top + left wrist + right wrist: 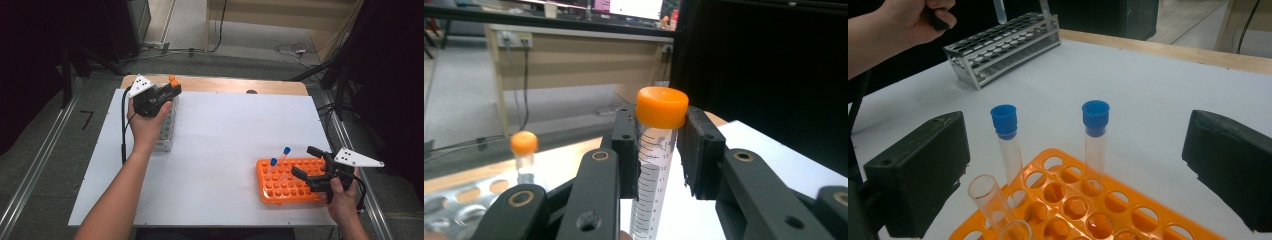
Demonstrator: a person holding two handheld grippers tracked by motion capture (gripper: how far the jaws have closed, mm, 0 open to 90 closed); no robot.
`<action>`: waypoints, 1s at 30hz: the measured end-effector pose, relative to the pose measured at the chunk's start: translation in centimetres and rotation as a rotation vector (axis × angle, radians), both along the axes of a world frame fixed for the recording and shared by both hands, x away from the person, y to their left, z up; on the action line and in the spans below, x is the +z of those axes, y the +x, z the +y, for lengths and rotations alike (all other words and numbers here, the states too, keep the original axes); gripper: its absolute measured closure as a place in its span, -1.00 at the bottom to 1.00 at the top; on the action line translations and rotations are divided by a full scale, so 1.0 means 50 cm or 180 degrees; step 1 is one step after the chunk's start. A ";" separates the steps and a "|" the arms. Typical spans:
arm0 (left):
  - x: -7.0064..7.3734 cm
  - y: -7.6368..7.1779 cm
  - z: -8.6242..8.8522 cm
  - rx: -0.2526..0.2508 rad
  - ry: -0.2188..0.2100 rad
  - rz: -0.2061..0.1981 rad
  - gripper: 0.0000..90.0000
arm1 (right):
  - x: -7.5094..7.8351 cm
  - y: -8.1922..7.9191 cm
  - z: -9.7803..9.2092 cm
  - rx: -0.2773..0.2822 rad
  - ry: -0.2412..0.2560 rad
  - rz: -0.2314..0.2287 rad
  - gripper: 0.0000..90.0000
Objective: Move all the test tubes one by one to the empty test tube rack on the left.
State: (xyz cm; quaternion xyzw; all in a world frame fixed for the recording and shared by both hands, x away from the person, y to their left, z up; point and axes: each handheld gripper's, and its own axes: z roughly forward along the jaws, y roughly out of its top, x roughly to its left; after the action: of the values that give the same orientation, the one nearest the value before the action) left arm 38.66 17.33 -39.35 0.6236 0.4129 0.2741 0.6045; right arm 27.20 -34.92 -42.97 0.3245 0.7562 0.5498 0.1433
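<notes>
Left gripper (659, 150) clamps orange-capped tube (655, 170) | right gripper (1075, 165) wide, seemingly empty

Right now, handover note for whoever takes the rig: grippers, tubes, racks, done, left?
Left gripper: shut on the orange-capped tube, lifted above the metal rack at the table's far left.
Right gripper: open, empty, hovering at the orange rack.
Orange rack holds two blue-capped tubes and some uncapped tubes.
One more orange-capped tube stands in the metal rack.
Likely left: seat the held tube, perhaps in the orange rack.
</notes>
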 end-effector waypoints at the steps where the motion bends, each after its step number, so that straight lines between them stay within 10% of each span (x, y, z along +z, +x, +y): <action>1: 0.000 0.007 0.003 0.0028 -0.0015 0.0011 0.59 | 0.000 0.000 0.000 -0.0004 0.0002 0.0001 -1.00; 19: -0.037 0.128 0.047 0.0528 -0.0302 0.0145 0.59 | -0.008 0.005 -0.006 -0.0047 -0.0021 0.0022 -1.00; 30: -0.047 0.160 0.040 0.0743 -0.0222 0.0033 0.59 | -0.009 0.006 -0.009 -0.0057 -0.0008 0.0025 -1.00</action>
State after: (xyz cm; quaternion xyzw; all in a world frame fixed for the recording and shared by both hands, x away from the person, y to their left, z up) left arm 46.68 19.31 -41.73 0.5514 0.4951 0.3249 0.5876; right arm 27.50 -35.35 -43.43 0.3333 0.7546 0.5462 0.1456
